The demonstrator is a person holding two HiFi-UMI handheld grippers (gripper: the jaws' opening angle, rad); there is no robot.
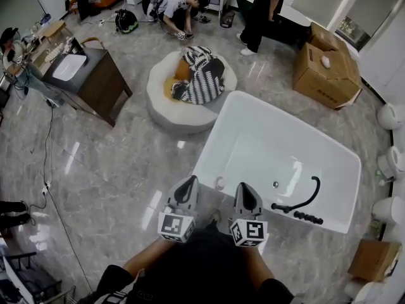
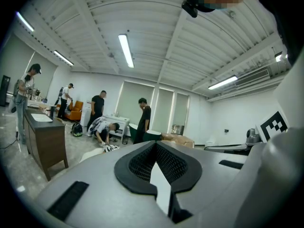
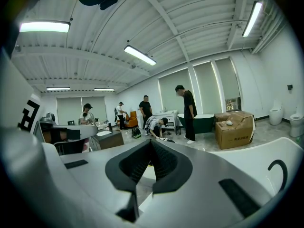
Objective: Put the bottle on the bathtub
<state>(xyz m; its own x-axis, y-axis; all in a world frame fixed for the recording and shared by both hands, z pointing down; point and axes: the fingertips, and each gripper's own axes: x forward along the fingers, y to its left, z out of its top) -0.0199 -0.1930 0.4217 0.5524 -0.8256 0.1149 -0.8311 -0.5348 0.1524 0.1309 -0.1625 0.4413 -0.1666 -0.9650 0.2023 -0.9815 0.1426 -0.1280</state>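
Note:
A white bathtub (image 1: 329,149) fills the middle right of the head view. A small pale round-topped thing (image 1: 219,183), perhaps the bottle seen from above, stands on its near rim. My left gripper (image 1: 188,180) hovers just left of it, jaws together and empty. My right gripper (image 1: 246,187) hangs just right of it over the tub's near edge, also shut and empty. In the left gripper view the left gripper (image 2: 154,144) points across the room. The right gripper (image 3: 151,141) shows the tub's white rim (image 3: 266,151) beside it.
A black hose and tap fittings (image 1: 302,202) lie in the tub's near right corner. A round white cushion with striped cloth (image 1: 193,81) sits beyond the tub, a dark sink cabinet (image 1: 95,81) to the left, a cardboard box (image 1: 326,65) behind. Several people stand at the back.

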